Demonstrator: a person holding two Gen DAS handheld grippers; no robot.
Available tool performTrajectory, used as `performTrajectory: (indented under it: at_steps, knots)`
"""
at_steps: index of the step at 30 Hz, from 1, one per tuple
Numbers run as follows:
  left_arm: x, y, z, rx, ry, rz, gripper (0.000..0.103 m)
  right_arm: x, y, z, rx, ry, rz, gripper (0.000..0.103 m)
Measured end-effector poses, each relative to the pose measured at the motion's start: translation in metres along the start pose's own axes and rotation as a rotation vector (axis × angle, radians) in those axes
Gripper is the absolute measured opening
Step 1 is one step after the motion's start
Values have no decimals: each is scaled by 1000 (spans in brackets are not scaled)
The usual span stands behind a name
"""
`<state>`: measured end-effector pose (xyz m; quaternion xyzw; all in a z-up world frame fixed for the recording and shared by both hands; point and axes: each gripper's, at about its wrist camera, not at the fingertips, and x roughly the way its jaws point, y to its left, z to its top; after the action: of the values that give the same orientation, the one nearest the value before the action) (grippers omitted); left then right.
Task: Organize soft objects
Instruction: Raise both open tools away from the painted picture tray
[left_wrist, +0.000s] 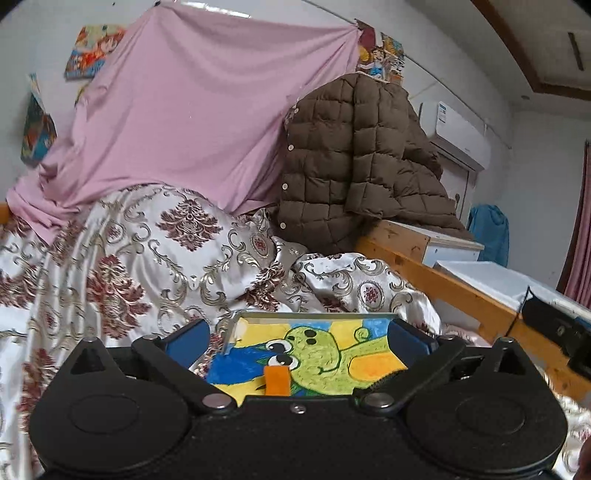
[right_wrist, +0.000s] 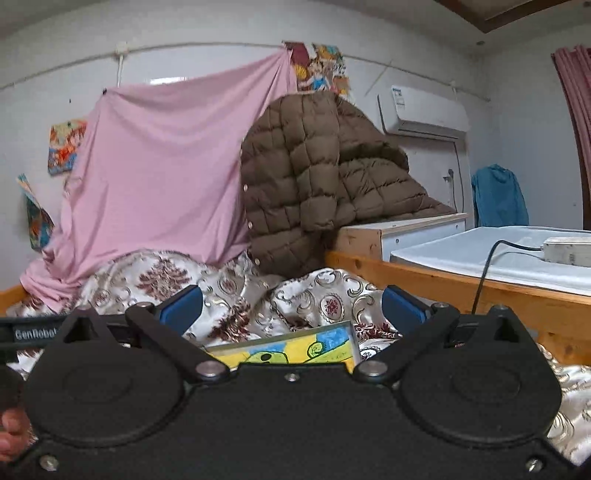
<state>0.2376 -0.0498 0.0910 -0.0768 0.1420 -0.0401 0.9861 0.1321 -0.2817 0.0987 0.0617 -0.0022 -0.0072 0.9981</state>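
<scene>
Your left tongs (left_wrist: 295, 338) and right tongs (right_wrist: 291, 310) both stand wide over the painting (left_wrist: 314, 354) on the patterned quilt (left_wrist: 129, 258).

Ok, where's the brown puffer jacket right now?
The brown puffer jacket hangs right of centre in both views, beside the pink sheet, above the patterned quilt.

My view: white wall (right_wrist: 184, 44) with posters (right_wrist: 319, 66), air conditioner (right_wrist: 423, 110) high right, wooden bed frame (right_wrist: 443, 284), pink curtain (right_wrist: 576, 110).

The colourful cartoon-dinosaur painting (right_wrist: 295, 349) is mostly hidden behind the right tongs' (right_wrist: 291, 306) black body.
</scene>
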Motion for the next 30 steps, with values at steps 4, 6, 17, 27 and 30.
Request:
performTrajectory:
  at_steps: [4, 6, 17, 27, 30]
  knots:
    - [-28, -5, -14, 30, -1, 15, 102, -38, -9, -6, 28, -20, -7, 102]
    - [-40, -5, -23, 39, 9, 20, 102, -54, -12, -12, 43, -18, -15, 103]
    - [-90, 15, -72, 57, 113, 80, 102, -98, -19, -43, 94, 70, -66, 103]
    - [-109, 23, -120, 106, 297, 109, 102, -116, -13, -70, 75, 303, -129, 103]
    - [-112, 21, -127, 138, 320, 125, 102, -115, -8, -75, 70, 381, -134, 103]
